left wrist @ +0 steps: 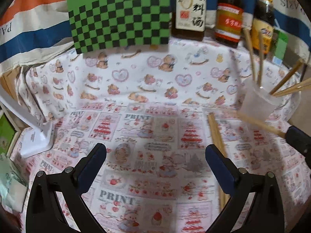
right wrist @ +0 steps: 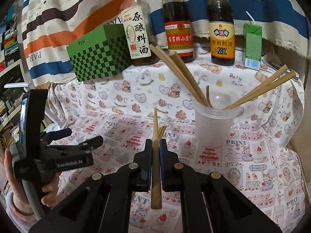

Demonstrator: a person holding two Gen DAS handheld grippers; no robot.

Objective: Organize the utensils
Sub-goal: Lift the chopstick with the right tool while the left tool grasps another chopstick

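Observation:
A translucent plastic cup (right wrist: 212, 125) stands on the printed tablecloth and holds several wooden chopsticks (right wrist: 182, 73) fanning left and right. My right gripper (right wrist: 155, 145) is shut on one wooden chopstick (right wrist: 155, 155), held lengthwise, tip pointing forward, left of the cup. A pair of chopsticks (left wrist: 216, 136) lies on the cloth; their tips show beyond the right gripper (right wrist: 162, 131). My left gripper (left wrist: 155, 151) is open and empty above the cloth, just left of that pair. The cup also shows in the left wrist view (left wrist: 256, 103), with the right gripper's chopstick (left wrist: 260, 125) below it.
A green checkered box (right wrist: 99, 58), three sauce bottles (right wrist: 178, 29) and a green juice carton (right wrist: 252, 46) line the back against a striped cloth. A white lamp base (left wrist: 37, 139) sits at the left. The table edge drops off at the right (right wrist: 297, 155).

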